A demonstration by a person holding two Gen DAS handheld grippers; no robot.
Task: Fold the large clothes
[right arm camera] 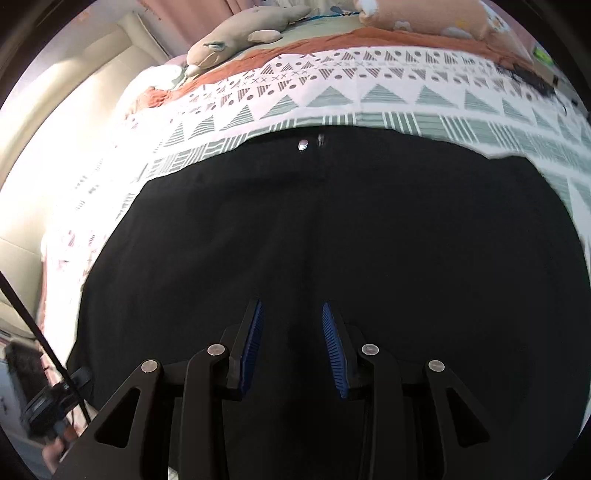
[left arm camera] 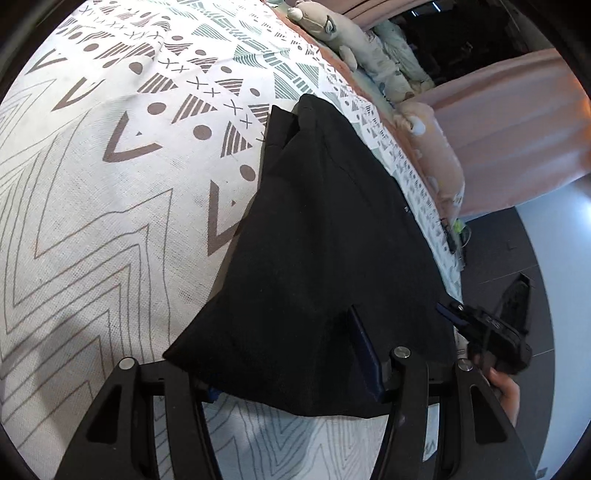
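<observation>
So the left gripper (left arm camera: 291,354) is down low over the bed (left arm camera: 92,229), and the black garment (left arm camera: 325,236) runs from right at its fingers out ahead and a bit to the right, ending in a narrow end further up the patterned cover. The near corner of the cloth is draped across the gap between the jaws: the left finger is mostly buried under the fabric, only a bit of blue pad peeking out, while the right finger (left arm camera: 364,354) stands up through it. The jaws are about halfway apart with cloth between them, but I honestly can't tell if they're pinching it or if it's just lying over them. Left of that gripper it's all bare bedcover with chevrons and triangles.

Off to its right you can see the right gripper (left arm camera: 448,312) from the side, at the garment's edge near the side of the bed, with a hand (left arm camera: 508,387) behind it.

From the right gripper's (right arm camera: 291,332) own camera: the jaws are partly apart, blue pads (right arm camera: 334,350) clearly visible, nothing clamped, just hanging above the black cloth (right arm camera: 332,229), which fills everything below and ahead of it. A small silver button (right arm camera: 303,144) sits at the garment's far edge straight ahead. Past that there's more patterned cover, then plush toys (right arm camera: 236,31) lying along the far side of the bed.
</observation>
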